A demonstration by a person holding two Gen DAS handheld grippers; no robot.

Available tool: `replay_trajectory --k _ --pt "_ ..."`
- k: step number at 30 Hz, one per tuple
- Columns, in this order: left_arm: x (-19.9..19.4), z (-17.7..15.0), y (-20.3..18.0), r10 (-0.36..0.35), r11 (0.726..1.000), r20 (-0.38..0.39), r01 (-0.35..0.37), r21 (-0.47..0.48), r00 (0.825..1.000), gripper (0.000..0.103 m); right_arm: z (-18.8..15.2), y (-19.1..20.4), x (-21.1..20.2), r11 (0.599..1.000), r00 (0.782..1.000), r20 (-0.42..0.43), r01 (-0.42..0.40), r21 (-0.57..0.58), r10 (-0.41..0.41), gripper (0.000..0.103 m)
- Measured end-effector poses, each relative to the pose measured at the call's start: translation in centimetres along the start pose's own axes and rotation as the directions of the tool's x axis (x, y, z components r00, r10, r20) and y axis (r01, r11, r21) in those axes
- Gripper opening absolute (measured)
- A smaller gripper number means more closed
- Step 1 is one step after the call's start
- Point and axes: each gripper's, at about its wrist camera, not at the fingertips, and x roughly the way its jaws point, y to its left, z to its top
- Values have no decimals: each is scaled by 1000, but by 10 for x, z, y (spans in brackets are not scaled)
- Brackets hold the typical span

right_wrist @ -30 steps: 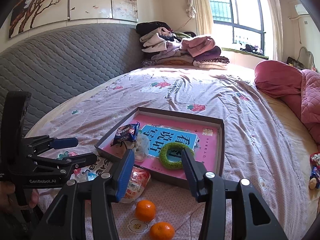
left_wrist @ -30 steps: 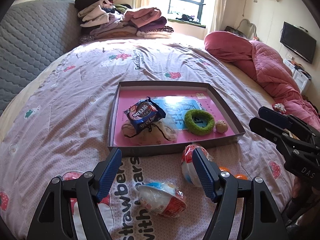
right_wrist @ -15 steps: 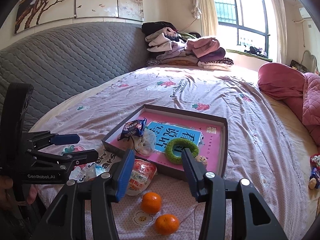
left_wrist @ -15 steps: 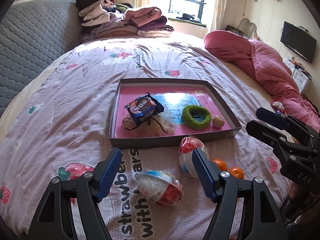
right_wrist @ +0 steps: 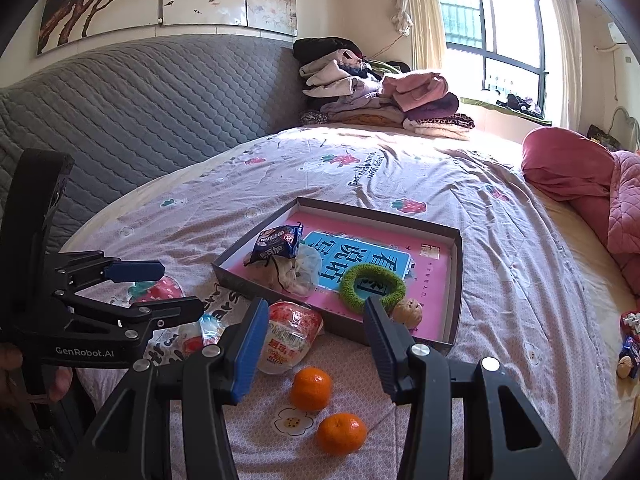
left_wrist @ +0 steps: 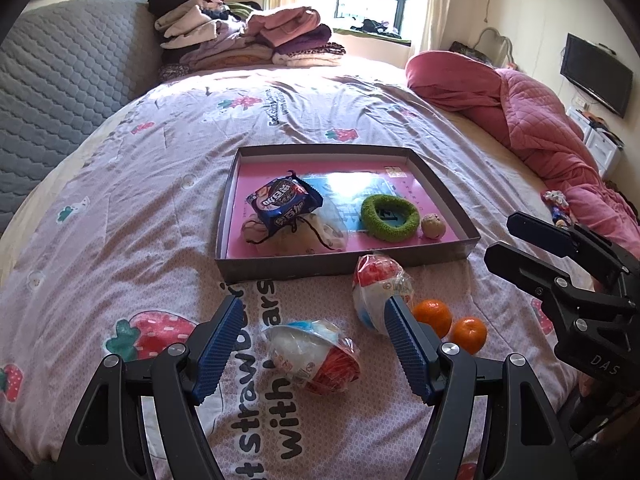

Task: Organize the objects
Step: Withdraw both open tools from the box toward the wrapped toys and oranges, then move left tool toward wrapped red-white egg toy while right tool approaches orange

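A shallow grey box (left_wrist: 340,266) (right_wrist: 456,272) with a pink floor lies on the bed, holding a blue snack packet (left_wrist: 284,202) (right_wrist: 276,242), a drawstring pouch (left_wrist: 296,236), a green ring (left_wrist: 390,216) (right_wrist: 372,286) and a small walnut-like ball (left_wrist: 433,225) (right_wrist: 408,311). In front of the box lie two wrapped snack cups (left_wrist: 316,354) (left_wrist: 378,288) (right_wrist: 290,338) and two oranges (left_wrist: 432,316) (left_wrist: 468,334) (right_wrist: 311,388) (right_wrist: 342,432). My left gripper (left_wrist: 314,320) hangs open above the nearer cup. My right gripper (right_wrist: 316,320) stands open above the oranges, holding nothing.
Folded clothes (left_wrist: 240,44) are stacked at the bed's far end by the window. A pink quilt (left_wrist: 520,108) is heaped on the right. A grey padded headboard (right_wrist: 140,108) runs along the left. Small toys (right_wrist: 630,340) lie at the bed's right edge.
Both views have pulled back slightly from the box, so the oranges and cups show more fully. Both grippers stay open and nothing on the bed has moved.
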Motion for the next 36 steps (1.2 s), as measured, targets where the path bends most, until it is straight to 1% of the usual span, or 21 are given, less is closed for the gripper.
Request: replay_trajectory --k 11,28,32,36 --pt "-6 -6 -7 8 1000 -4 -8 1 1000 74 -8 8 -4 1000 1000 -14 -6 -7 6 49" --pt "-18 -24 -13 15 1000 -24 -15 13 1000 74 -24 20 -11 1000 999 -44 -13 -11 12 49" --pt "-20 -27 -15 2 1000 -31 -1 14 1000 74 -28 23 -14 1000 999 -47 -15 -13 14 49" --pt "-23 -29 -17 4 1000 -33 -3 16 999 74 -32 25 -16 1000 998 -54 -15 -14 14 49"
